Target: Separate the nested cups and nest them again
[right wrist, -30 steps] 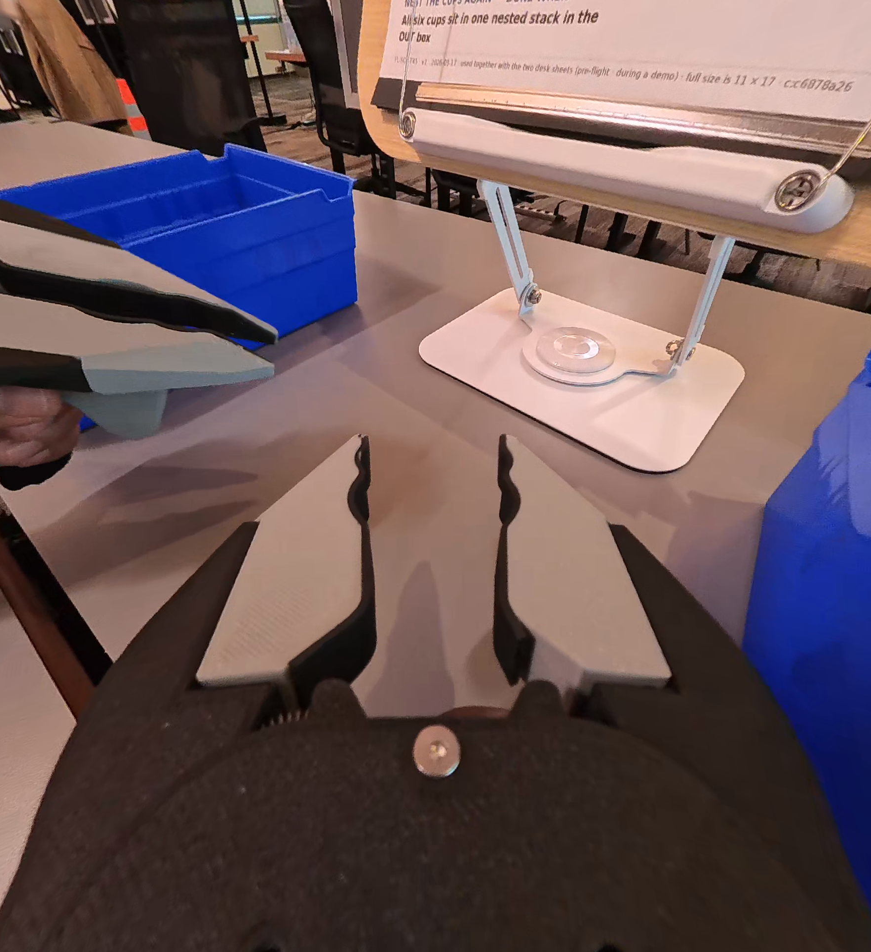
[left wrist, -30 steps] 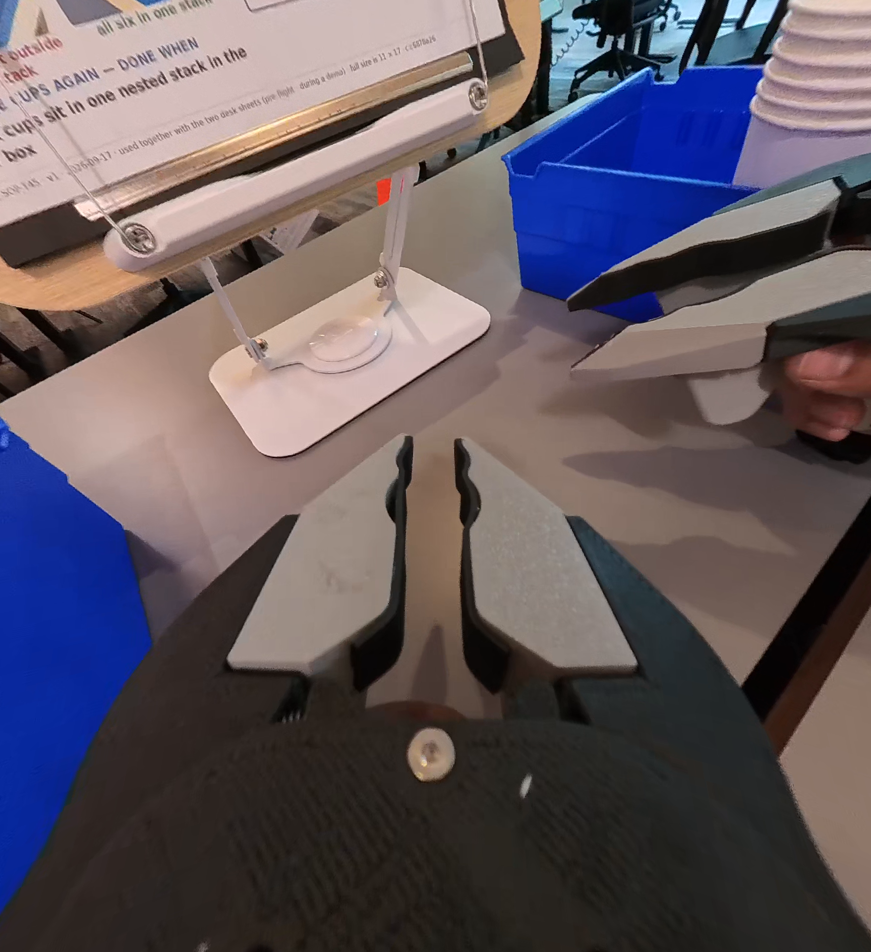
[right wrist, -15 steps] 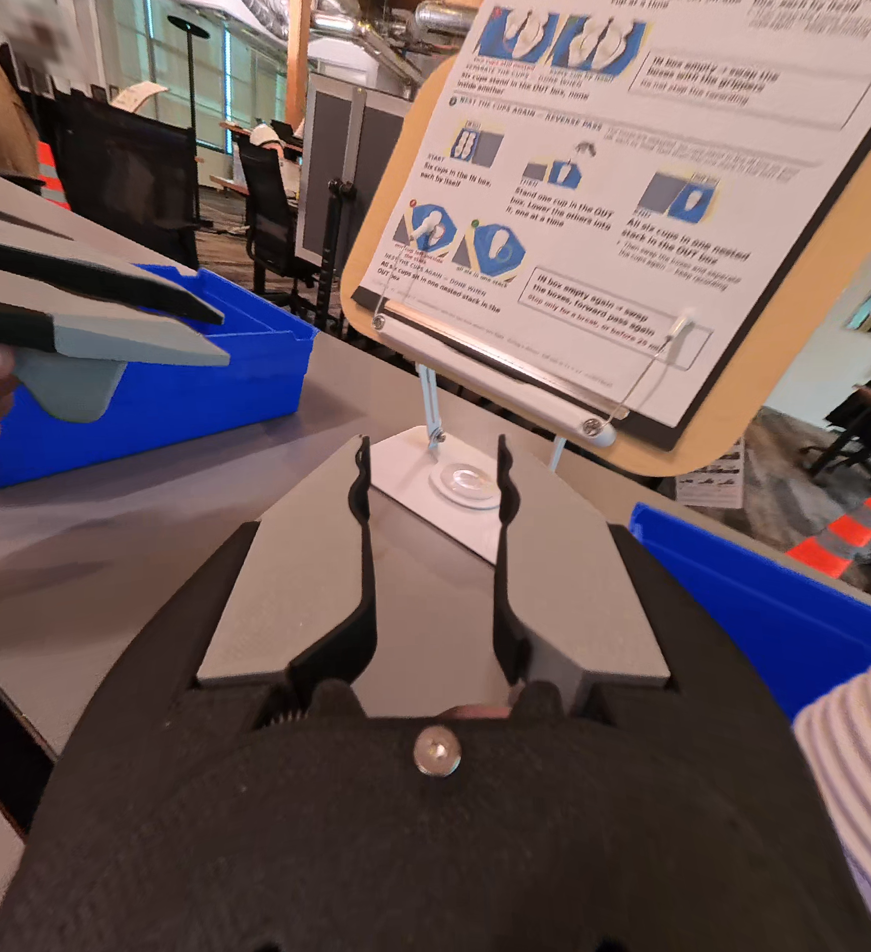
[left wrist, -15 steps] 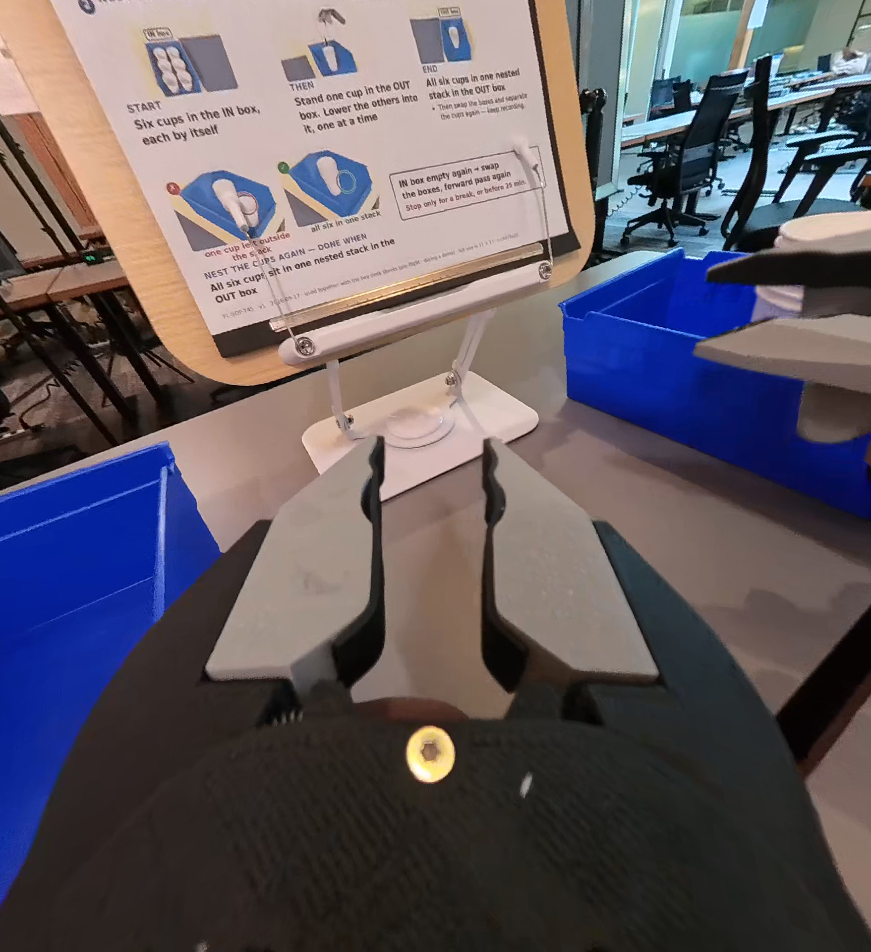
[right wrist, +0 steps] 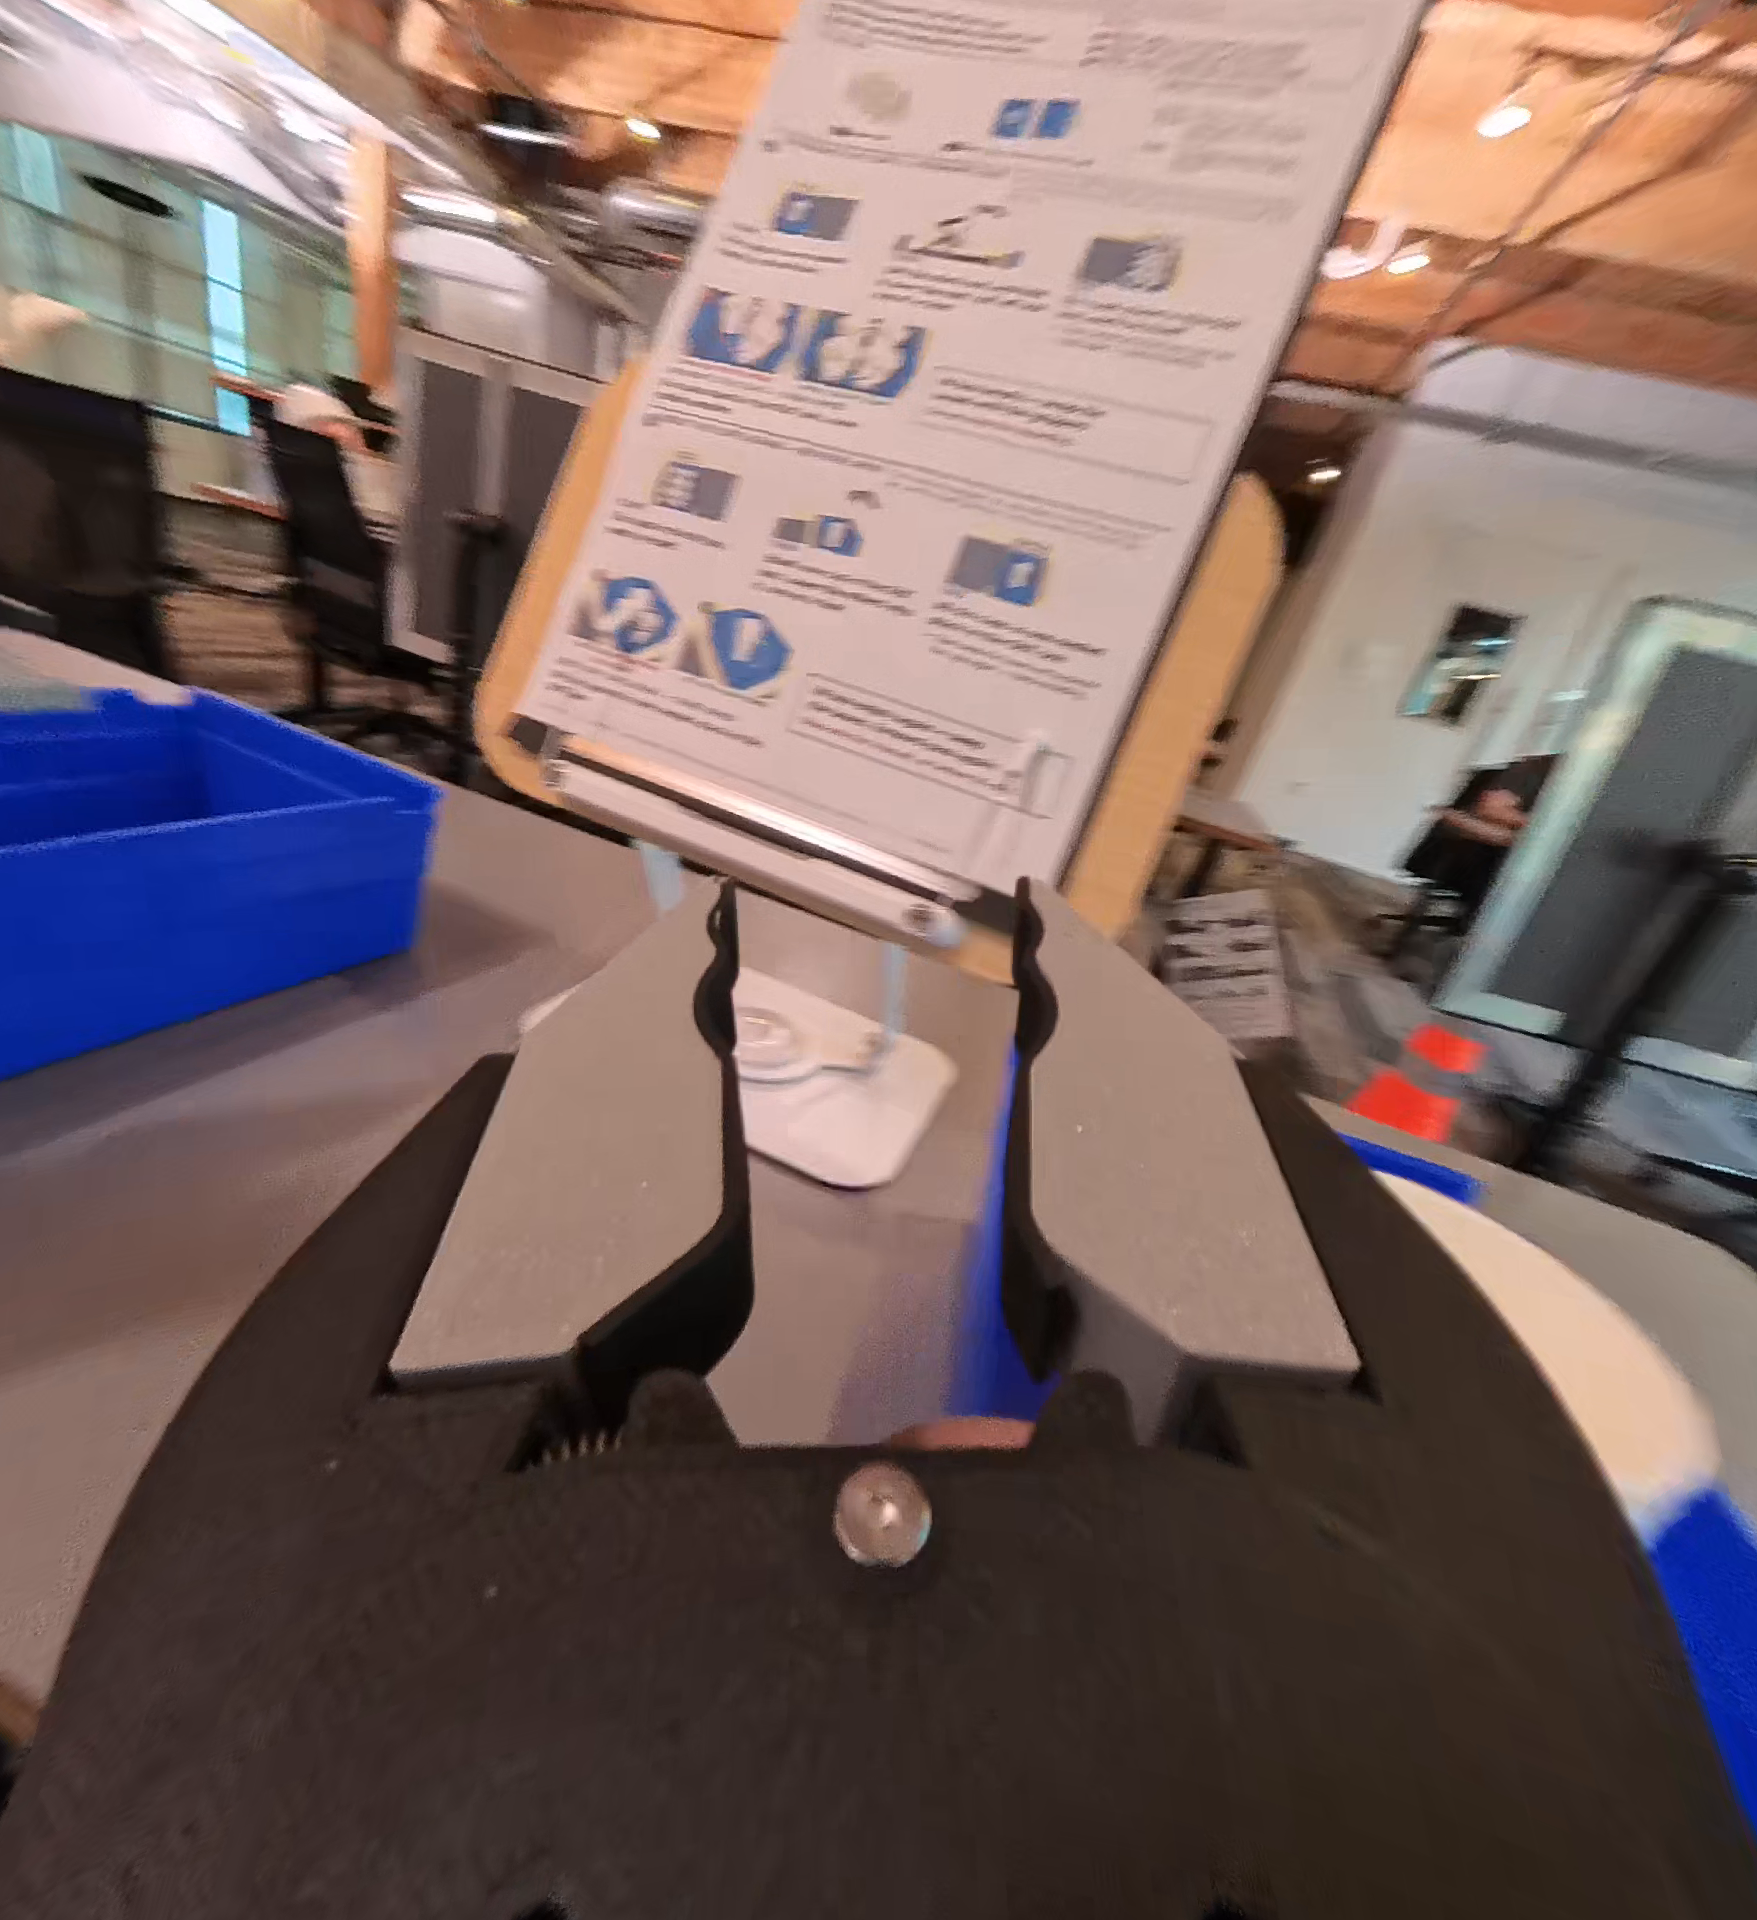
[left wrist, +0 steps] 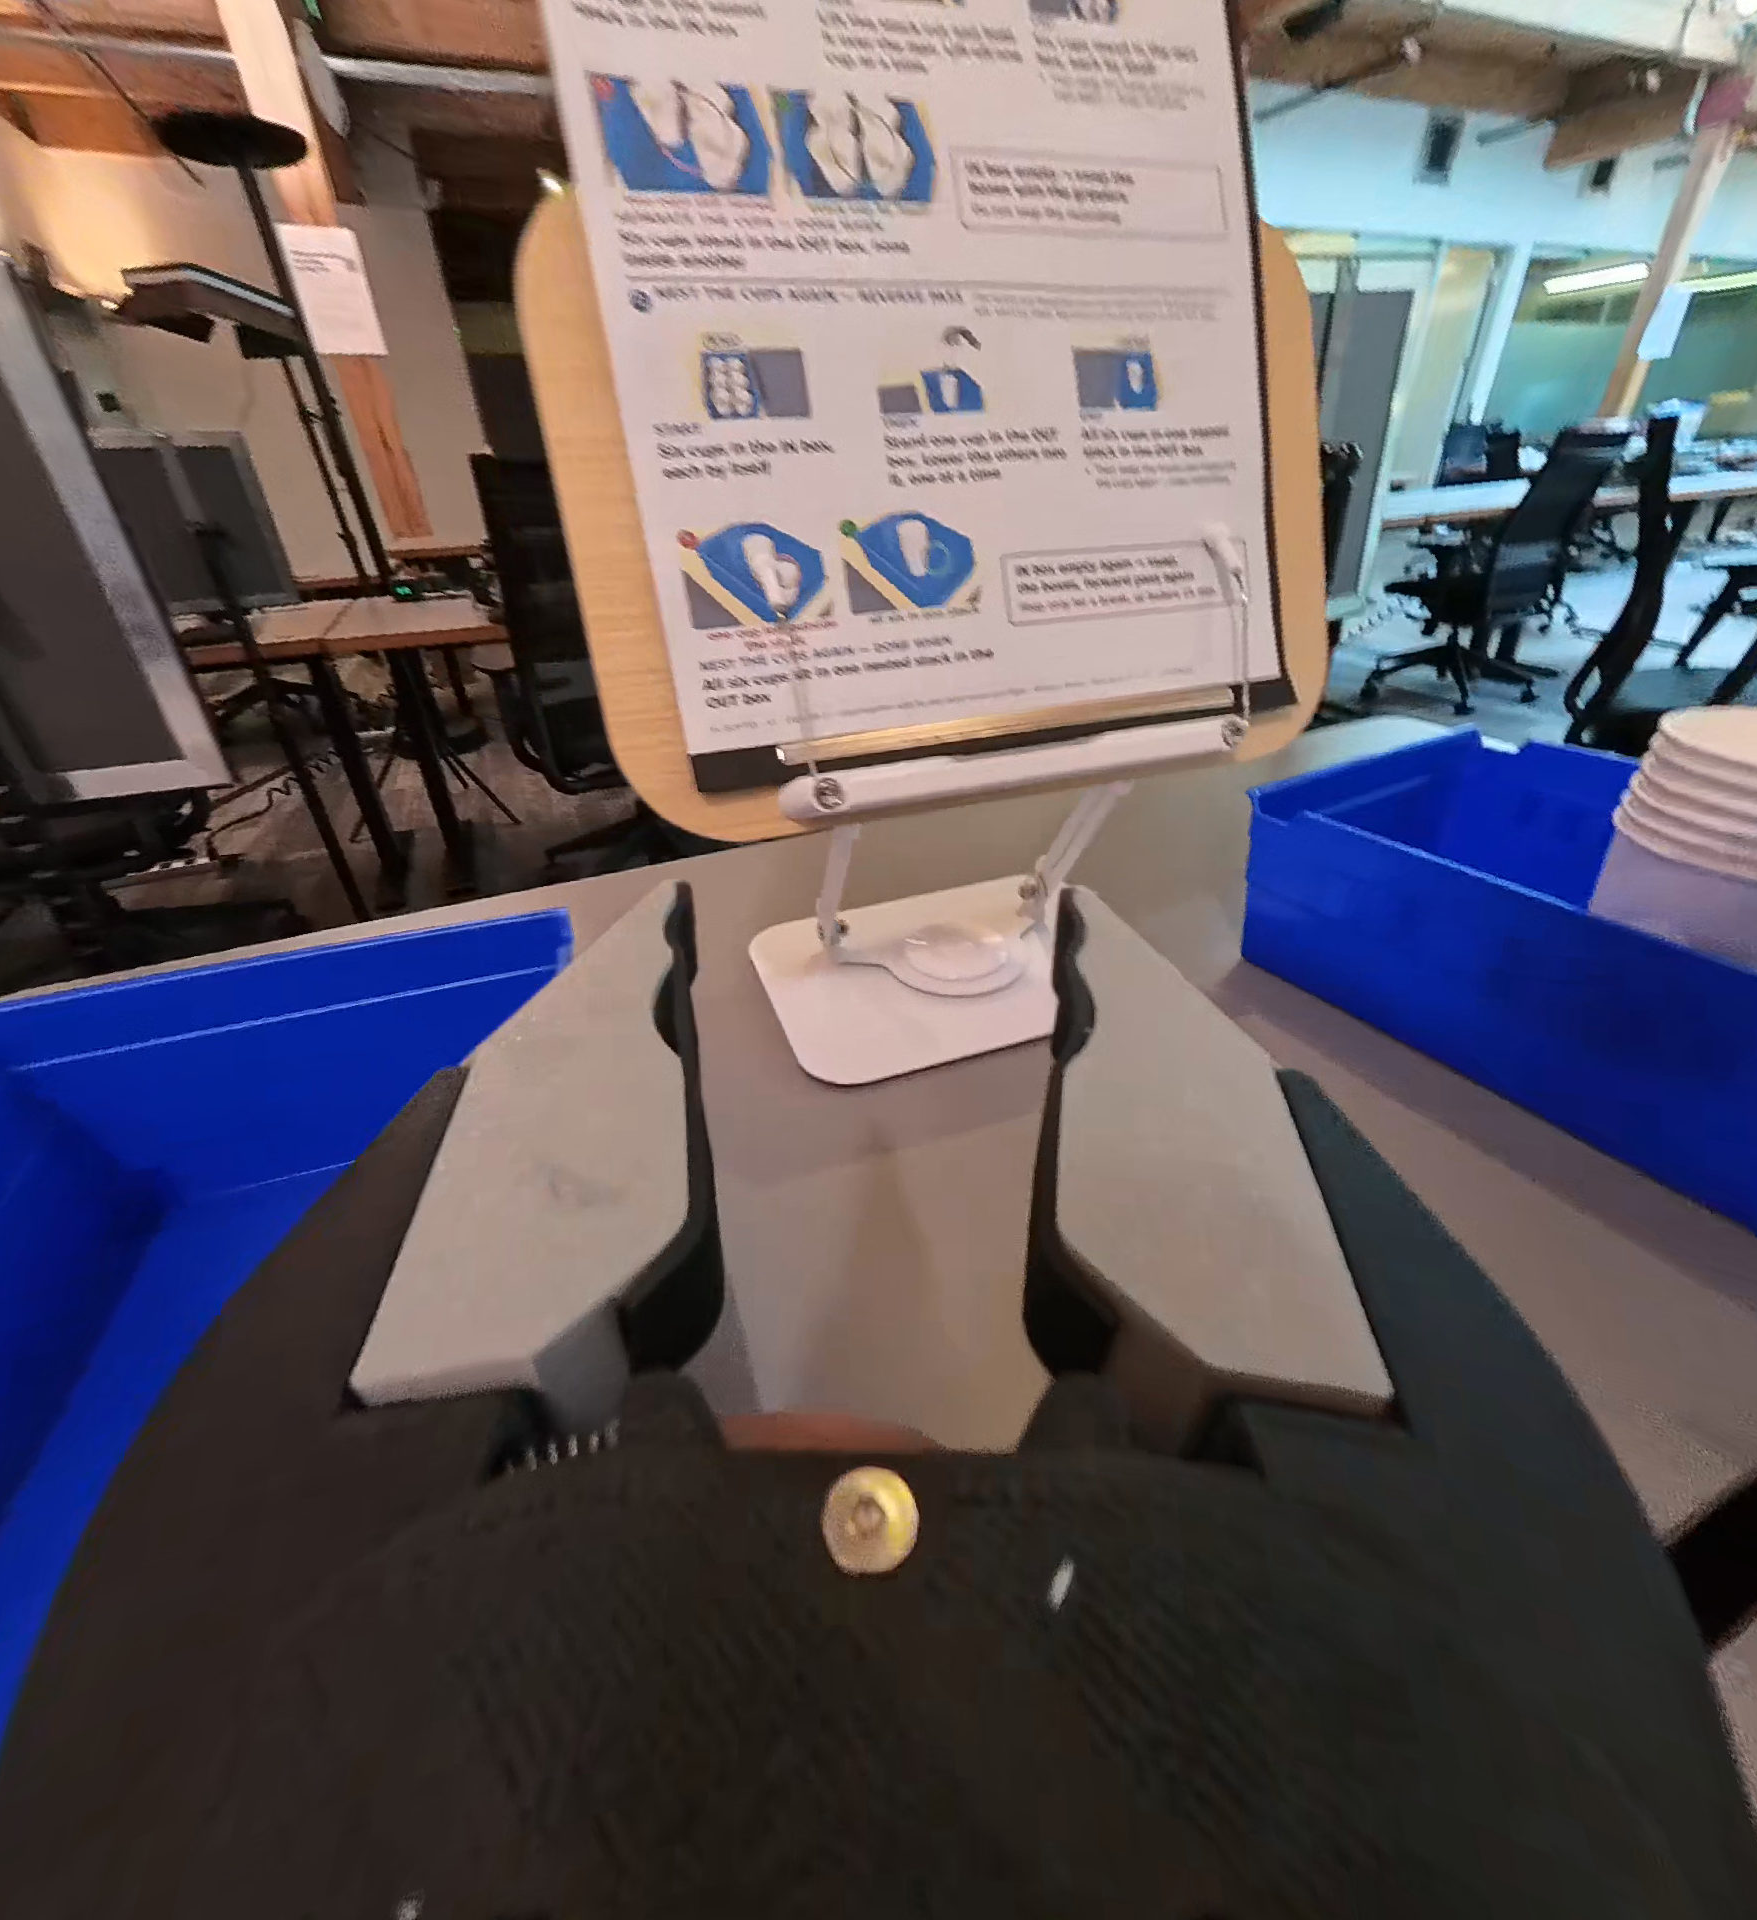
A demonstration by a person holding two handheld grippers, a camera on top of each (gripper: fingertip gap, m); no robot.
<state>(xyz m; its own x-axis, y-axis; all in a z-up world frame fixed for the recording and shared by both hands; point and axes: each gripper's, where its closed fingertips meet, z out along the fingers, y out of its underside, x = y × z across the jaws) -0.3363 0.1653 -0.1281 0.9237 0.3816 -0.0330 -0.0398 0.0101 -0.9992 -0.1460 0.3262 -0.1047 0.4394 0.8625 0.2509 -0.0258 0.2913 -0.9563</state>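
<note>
A stack of nested white cups (left wrist: 1741,831) stands in the blue bin (left wrist: 1476,935) at the right of the left wrist view. In the right wrist view the stack's white top (right wrist: 1539,1371) shows blurred at the lower right, beside my right gripper. My left gripper (left wrist: 866,914) is open and empty, held above the grey table (left wrist: 1476,1299) between the two bins. My right gripper (right wrist: 869,914) is open and empty, left of the cup stack. Neither gripper touches the cups.
An empty blue bin (left wrist: 178,1143) stands at the left; it also shows in the right wrist view (right wrist: 147,862). A white stand (left wrist: 905,997) holding a wooden board with an instruction sheet (left wrist: 936,416) rises at the table's far side. Office chairs and desks lie beyond.
Both grippers have tilted upward and lifted, so the views now show the whole board. My left gripper's jaws have opened wider. The right gripper has left the left wrist view.
</note>
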